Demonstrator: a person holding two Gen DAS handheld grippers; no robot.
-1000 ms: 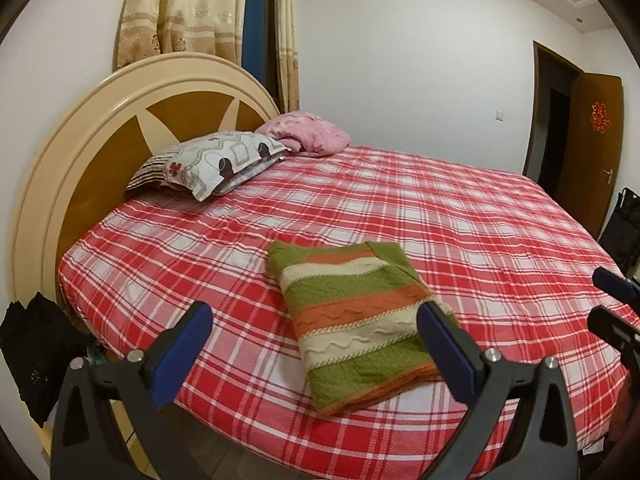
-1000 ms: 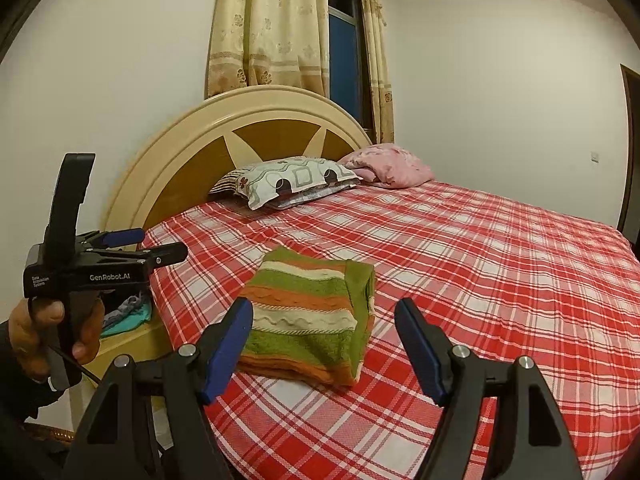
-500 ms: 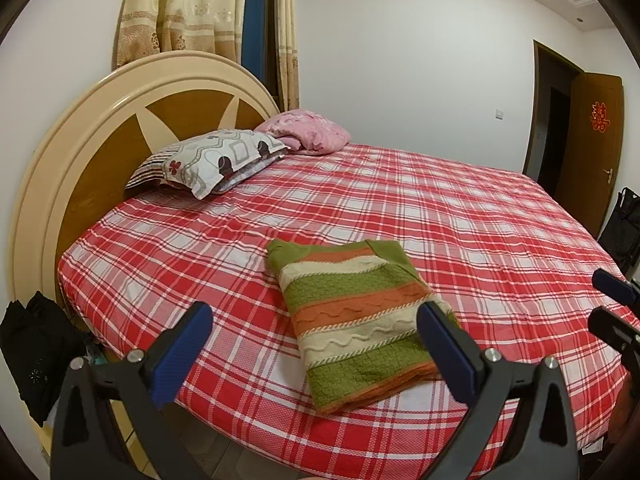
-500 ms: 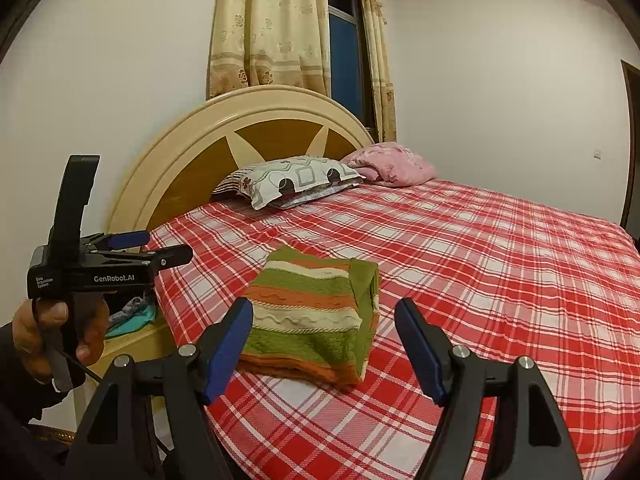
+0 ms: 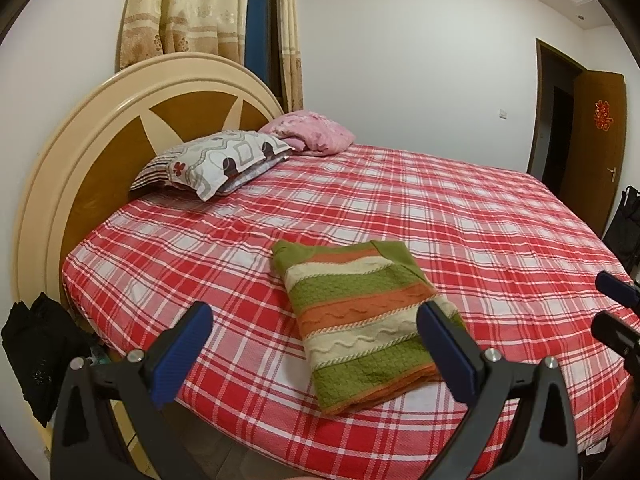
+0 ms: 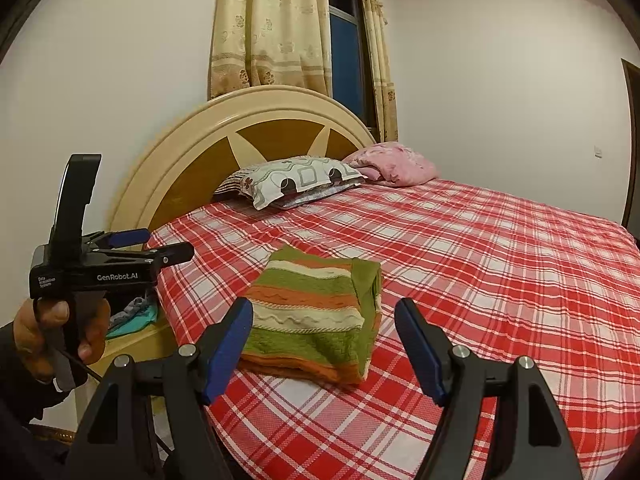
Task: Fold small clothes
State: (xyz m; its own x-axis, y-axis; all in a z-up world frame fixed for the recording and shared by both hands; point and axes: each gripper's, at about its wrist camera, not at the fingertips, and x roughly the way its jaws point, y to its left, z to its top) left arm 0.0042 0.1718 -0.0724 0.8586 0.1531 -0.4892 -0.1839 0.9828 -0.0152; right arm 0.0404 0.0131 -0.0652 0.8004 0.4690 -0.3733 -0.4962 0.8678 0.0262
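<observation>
Fingers point(image 5: 448, 350) of both grippers gape, empty. One folded sweater point(image 6: 316, 312) lies on a red plaid bed point(image 5: 480, 216); two pillows point(image 5: 216, 160) by the headboard point(image 6: 192, 160).

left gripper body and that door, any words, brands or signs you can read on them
"GenRobot.AI": white print on the side of the left gripper, seen from the right wrist.
Small white label left of it on the same body: three short lines, too small to read.
Red ornament on the brown door: a decorative sign, too blurred to read.
</observation>
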